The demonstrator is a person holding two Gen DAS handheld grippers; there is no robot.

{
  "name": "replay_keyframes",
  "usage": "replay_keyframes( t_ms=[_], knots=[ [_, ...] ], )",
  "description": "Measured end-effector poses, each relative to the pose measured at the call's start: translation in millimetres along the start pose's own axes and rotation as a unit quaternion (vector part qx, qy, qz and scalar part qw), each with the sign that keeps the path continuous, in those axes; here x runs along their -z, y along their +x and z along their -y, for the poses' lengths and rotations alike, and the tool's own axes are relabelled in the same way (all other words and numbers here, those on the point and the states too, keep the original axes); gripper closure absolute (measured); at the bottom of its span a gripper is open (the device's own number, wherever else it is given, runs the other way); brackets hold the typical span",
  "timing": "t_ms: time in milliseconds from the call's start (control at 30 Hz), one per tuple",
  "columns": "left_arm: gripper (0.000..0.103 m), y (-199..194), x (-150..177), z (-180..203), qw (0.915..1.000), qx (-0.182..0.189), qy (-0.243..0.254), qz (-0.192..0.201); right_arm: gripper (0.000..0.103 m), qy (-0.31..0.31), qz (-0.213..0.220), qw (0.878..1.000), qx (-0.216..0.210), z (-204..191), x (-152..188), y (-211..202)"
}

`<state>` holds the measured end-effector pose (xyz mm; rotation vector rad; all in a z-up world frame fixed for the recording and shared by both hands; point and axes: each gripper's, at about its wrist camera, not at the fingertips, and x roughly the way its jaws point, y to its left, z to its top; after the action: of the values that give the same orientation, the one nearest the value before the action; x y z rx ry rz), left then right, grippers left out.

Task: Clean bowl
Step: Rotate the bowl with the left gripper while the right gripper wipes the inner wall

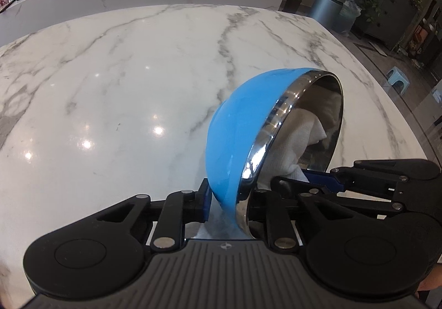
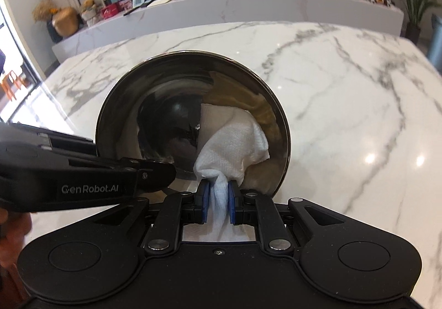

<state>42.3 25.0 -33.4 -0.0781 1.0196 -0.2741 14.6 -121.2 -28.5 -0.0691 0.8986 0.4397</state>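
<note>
With left gripper (image 1: 229, 198) clamping the tilted bowl (image 1: 237, 126), keep your cloth (image 2: 234, 140), pinched in right gripper (image 2: 218, 198), wiping inside it.

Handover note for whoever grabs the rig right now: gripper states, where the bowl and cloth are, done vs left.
Left gripper: shut on the rim of the bowl, holding it tipped on edge above the marble table, opening facing the right gripper.
Right gripper: shut on the white cloth, whose bunched end is pressed against the bowl's steel inside.
Done: bowl lifted, cloth in contact with the inner wall.
Left: finish wiping the inside; how much has already been wiped cannot be told. Blue outside looks untouched. Then set the bowl down and release both.
</note>
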Motion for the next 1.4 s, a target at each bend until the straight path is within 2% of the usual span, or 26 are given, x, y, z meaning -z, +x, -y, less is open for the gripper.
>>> replay_keyframes(
  t_ms=[167,333,400,533,600,733,900,1033,1133,1267,1400],
  knots=[
    [0.086,-0.2,0.2,2.4,0.9999,-0.007,0.010,0.000,0.092,-0.086,0.020,0.994,0.065,-18.8,4.8,-2.6],
    [0.085,-1.1,0.4,4.1,0.9997,-0.016,0.021,0.002,0.092,-0.198,0.049,0.968,0.147,-43.0,14.6,-2.1],
    [0.085,-2.1,0.3,4.0,0.9995,-0.021,0.023,0.004,0.092,-0.223,0.055,0.960,0.162,-47.0,17.1,-0.4],
    [0.086,-3.3,0.3,1.5,0.9996,-0.021,0.019,0.006,0.092,-0.211,0.053,0.964,0.153,-44.3,16.0,0.4],
    [0.085,-3.8,0.1,-0.1,0.9997,-0.021,0.012,0.010,0.092,-0.181,0.047,0.973,0.133,-37.0,12.5,-0.4],
    [0.074,-4.0,-0.2,-2.0,0.9997,-0.020,0.002,0.014,0.092,-0.120,0.031,0.988,0.096,-23.3,5.6,0.7],
    [0.073,-3.9,0.2,-2.7,0.9997,-0.015,-0.008,0.018,0.092,-0.042,0.010,0.998,0.043,-6.0,0.3,3.9],
    [0.072,-4.3,0.3,-2.7,0.9994,-0.022,-0.010,0.023,0.091,0.027,-0.007,1.000,-0.010,9.9,0.4,1.5],
    [0.072,-5.1,-0.2,-4.3,0.9993,-0.018,-0.017,0.027,0.091,0.087,-0.020,0.995,-0.051,24.8,-0.1,1.1],
    [0.081,-3.4,-1.9,-4.3,0.9995,-0.011,-0.018,0.024,0.091,0.059,-0.011,0.998,-0.029,19.3,-1.6,-3.2],
    [0.082,-3.0,-1.7,-0.5,0.9997,-0.016,-0.007,0.019,0.092,0.020,0.000,1.000,0.000,11.3,-3.3,-7.5]
  ],
)
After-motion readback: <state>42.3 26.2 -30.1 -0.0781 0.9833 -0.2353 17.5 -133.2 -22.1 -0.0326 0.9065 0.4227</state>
